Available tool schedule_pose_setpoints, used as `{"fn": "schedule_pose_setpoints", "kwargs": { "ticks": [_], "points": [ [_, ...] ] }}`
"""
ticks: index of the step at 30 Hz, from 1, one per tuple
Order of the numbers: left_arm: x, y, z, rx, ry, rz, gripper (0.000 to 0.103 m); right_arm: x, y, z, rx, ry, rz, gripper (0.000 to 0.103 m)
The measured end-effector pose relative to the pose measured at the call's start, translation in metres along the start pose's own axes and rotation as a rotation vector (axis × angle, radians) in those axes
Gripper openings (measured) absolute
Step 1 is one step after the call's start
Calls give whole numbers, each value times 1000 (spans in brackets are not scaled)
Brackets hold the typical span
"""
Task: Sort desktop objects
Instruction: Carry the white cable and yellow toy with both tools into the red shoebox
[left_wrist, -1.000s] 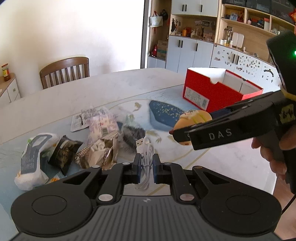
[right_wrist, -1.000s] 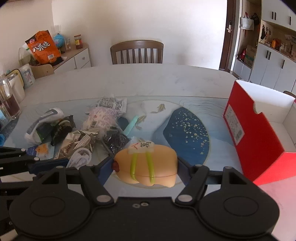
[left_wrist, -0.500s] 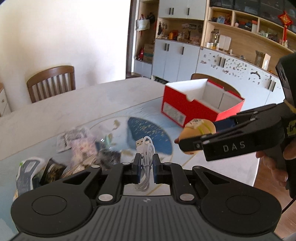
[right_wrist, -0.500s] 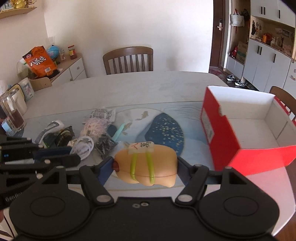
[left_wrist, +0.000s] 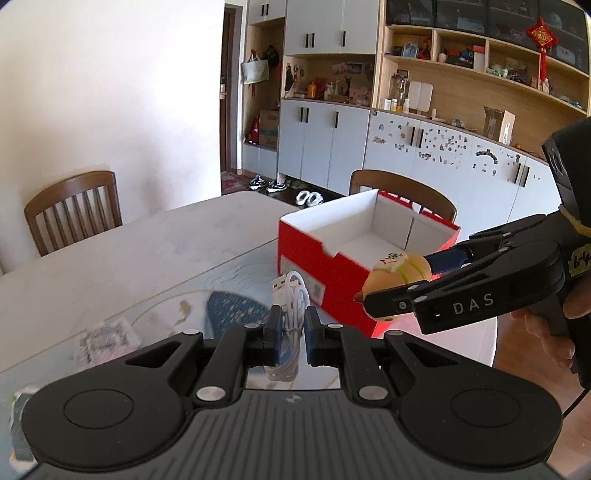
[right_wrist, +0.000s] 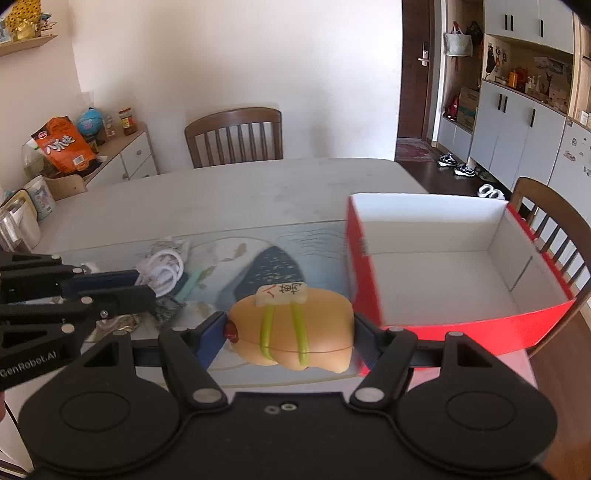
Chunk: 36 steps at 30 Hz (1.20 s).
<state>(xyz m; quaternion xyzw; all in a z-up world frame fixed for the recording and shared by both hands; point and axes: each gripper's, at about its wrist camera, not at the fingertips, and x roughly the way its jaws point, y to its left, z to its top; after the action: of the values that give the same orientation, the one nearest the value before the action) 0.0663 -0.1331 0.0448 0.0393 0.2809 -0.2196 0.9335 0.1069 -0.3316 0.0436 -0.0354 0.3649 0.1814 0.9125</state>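
Gripping a coiled white cable (left_wrist: 290, 325) in the left gripper (left_wrist: 290, 334); clamping a tan toy (right_wrist: 295, 330) in the right gripper (right_wrist: 291, 338), beside a bare-floored red box (right_wrist: 461, 328).

Black tool (left_wrist: 290, 330) with blue pads, "DAS" lettering.

Your packets (left_wrist: 107, 338) at eight o'clock on the worktop (left_wrist: 110, 258) are smeared beyond reading. The toy (right_wrist: 291, 328) hides the box's (right_wrist: 436, 266) near corner, its label (left_wrist: 314, 284) print is too small, and your right hand (left_wrist: 554, 325) is cut off at three o'clock.
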Motion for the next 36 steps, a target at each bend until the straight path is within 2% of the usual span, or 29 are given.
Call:
{"fn": "schedule_pose_setpoints", "kwargs": {
  "ticks": [21, 27, 36],
  "points": [
    [96, -74, 68, 27, 2, 22, 11, 15, -125, 27, -48, 8, 2, 71],
    [130, -91, 82, 34, 25, 17, 11, 30, -161, 36, -39, 31, 4, 71],
    [183, -105, 100, 63, 84, 6, 11, 53, -194, 41, -49, 68, -9, 71]
  ]
}}
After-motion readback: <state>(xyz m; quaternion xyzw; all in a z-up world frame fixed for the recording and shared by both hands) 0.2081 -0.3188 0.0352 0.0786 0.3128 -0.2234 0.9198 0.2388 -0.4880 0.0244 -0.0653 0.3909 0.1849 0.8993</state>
